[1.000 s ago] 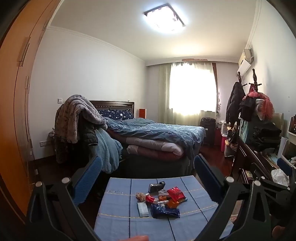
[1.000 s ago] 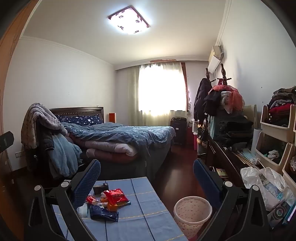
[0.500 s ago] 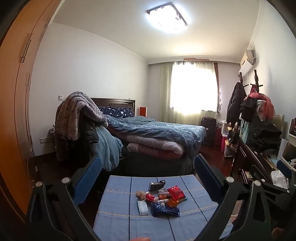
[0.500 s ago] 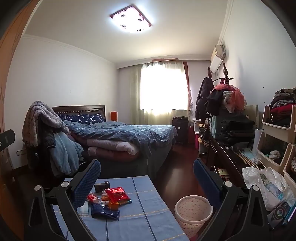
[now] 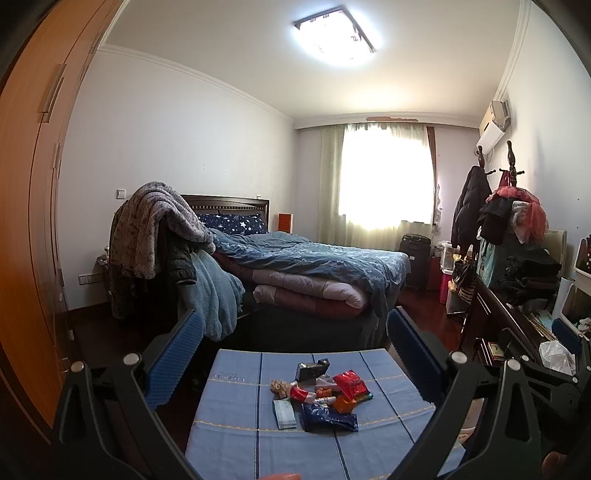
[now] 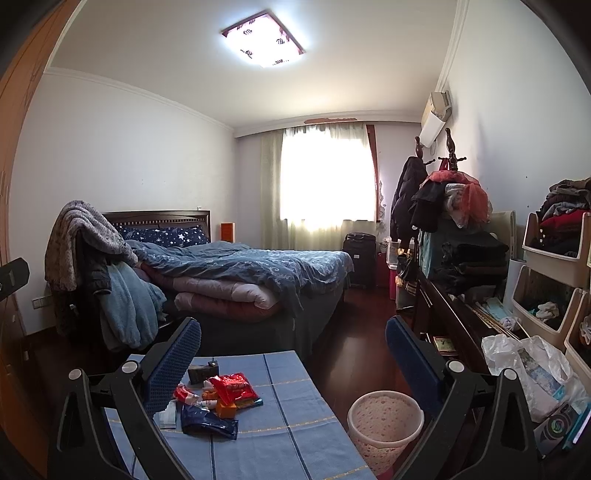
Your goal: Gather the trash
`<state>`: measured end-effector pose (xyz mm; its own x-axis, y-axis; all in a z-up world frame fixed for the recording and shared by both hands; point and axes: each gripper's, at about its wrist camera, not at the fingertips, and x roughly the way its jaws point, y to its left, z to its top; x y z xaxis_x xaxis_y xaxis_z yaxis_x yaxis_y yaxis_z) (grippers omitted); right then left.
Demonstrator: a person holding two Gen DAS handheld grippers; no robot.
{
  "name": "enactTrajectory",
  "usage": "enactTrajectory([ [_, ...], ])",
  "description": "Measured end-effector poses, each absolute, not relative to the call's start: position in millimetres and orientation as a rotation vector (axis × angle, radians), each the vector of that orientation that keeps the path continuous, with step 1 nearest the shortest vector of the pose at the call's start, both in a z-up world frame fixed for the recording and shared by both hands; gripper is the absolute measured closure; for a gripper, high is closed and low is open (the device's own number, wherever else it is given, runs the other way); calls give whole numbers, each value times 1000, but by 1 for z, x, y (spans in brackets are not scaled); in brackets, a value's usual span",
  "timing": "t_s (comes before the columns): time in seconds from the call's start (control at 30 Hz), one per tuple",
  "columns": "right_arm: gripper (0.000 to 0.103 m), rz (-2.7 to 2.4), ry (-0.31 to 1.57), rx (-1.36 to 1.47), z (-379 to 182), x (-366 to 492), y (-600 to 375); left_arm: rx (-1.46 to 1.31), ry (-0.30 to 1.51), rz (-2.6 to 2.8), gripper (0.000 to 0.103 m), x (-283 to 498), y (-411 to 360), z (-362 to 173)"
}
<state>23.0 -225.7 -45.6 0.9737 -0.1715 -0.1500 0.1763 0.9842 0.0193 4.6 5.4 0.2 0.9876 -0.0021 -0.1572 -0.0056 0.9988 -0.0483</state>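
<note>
Crosswise, dark blue wrapper [image 5: 330, 422] fronts the trash pile [image 5: 321, 391].

The square ceiling lamp [image 5: 334, 35] glares white and the curtained window [image 6: 323, 184] is blown out, while the floor [image 6: 354, 339] lies in shadow; both fisheye views bend walls and fade to black at the corners, focus otherwise sharp

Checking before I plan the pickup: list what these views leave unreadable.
- Wastebasket contents: right wrist view, rim and angle hide the inside.
- Trash pile: its left edge sits behind the right gripper's finger.
- Wrapper labels: left wrist view, too small.
- Table near edge: cut off by the frame.
</note>
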Motion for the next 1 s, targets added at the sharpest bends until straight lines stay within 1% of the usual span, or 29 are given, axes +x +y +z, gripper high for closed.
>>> enactTrajectory([
  [0.27,3,-168,153,25,-42,22,-222,-50,160,4,3,4,5,0],
  [1.0,3,-139,172,30,-55,41,-226,-43,197,3,3,22,-5,-4],
])
